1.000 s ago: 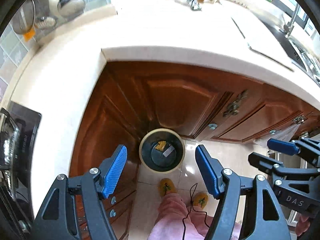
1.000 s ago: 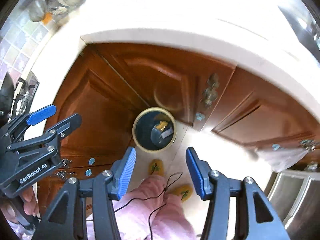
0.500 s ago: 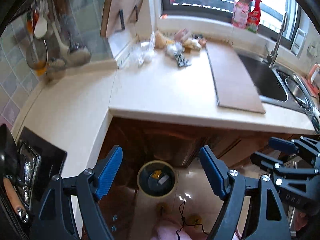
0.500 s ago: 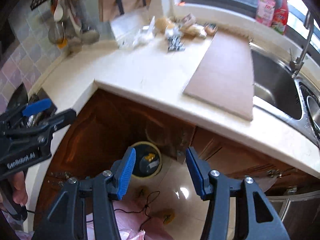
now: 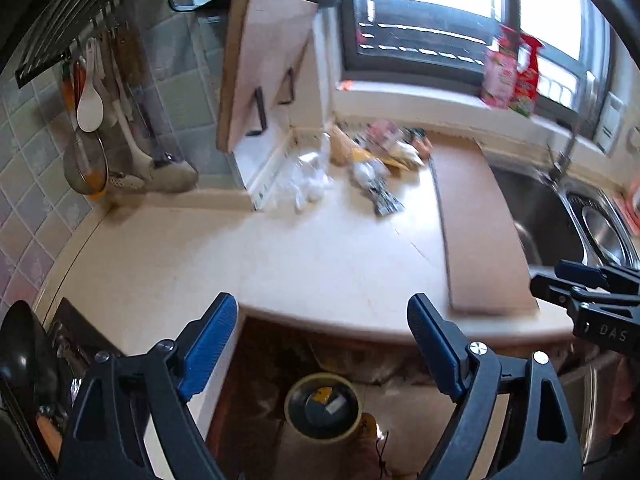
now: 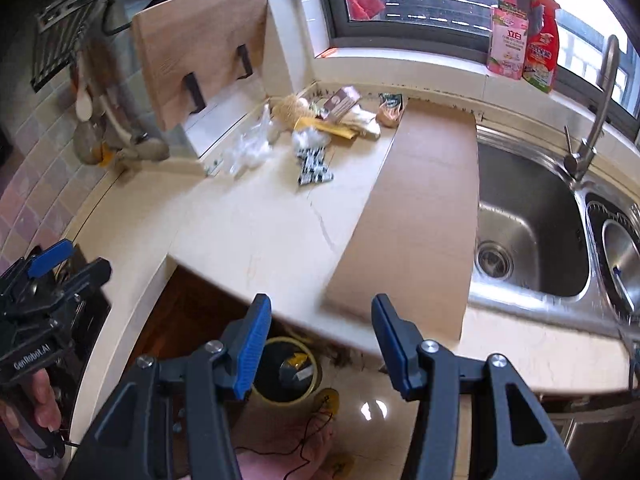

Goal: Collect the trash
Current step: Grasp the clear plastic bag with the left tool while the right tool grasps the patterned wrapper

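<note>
A heap of trash (image 5: 372, 156) lies at the back of the cream counter (image 5: 320, 256), by the window corner: crumpled clear plastic (image 6: 246, 148), a black-and-white wrapper (image 6: 314, 168), yellow and pink packets. On the floor below the counter's edge stands a round bin (image 5: 320, 378) with a few scraps inside; in the right wrist view the bin (image 6: 286, 399) shows between the fingers. My left gripper (image 5: 320, 312) hovers over the counter's front edge, its jaws opening and nothing between them. My right gripper (image 6: 321, 304) is beside it, open and holding nothing.
A long brown board (image 6: 420, 208) lies on the counter next to the steel sink (image 6: 528, 232) with its tap (image 6: 592, 132). A wooden board (image 6: 200, 48) leans at the back. A stove (image 5: 60, 344) is at the left. Bottles (image 6: 520, 40) stand on the sill. A person's slippered feet are by the bin.
Both grippers have risen from low over the bin, in front of the cupboard doors, to above the counter's edge, and tilted up towards the trash. The left jaws stand wider.
</note>
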